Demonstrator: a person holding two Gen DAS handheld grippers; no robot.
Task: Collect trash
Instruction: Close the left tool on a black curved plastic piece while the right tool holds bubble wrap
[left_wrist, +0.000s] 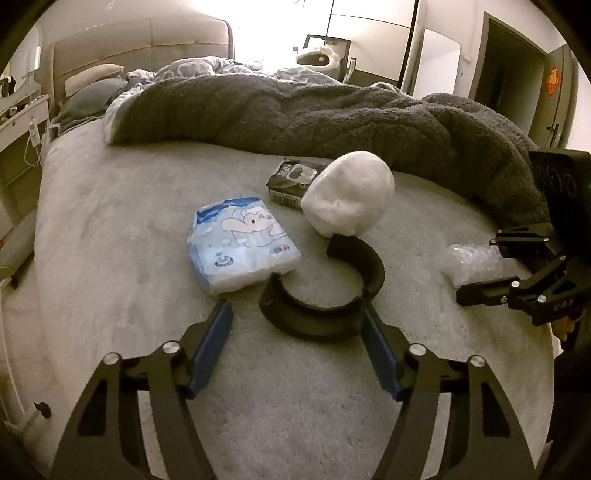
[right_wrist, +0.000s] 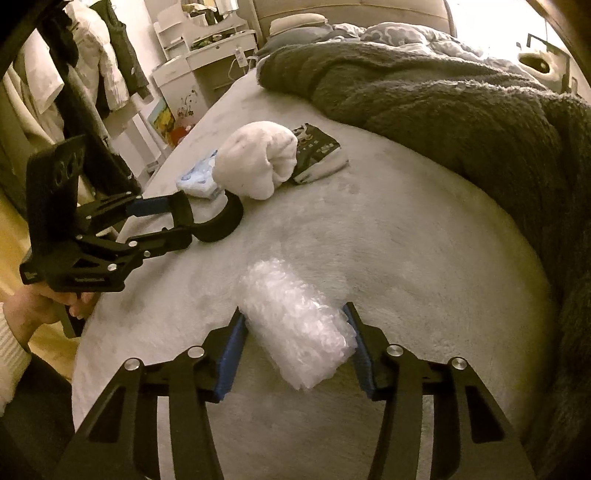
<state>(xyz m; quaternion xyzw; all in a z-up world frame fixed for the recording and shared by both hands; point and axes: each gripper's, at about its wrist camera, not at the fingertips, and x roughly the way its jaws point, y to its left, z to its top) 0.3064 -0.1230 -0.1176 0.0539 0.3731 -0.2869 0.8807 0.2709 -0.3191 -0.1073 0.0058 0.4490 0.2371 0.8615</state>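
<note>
My right claw (right_wrist: 293, 347) pinches the bubble wrap (right_wrist: 295, 332); my left claw (left_wrist: 295, 325), half-wide, straddles the black ring (left_wrist: 321, 310), not gripping. Next: squeeze, lift both.

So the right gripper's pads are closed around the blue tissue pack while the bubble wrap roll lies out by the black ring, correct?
Swapped. The right wrist view shows the right gripper closed around the bubble wrap roll, both pads against its sides. The blue tissue pack lies out by the black ring, as the left wrist view shows.
</note>
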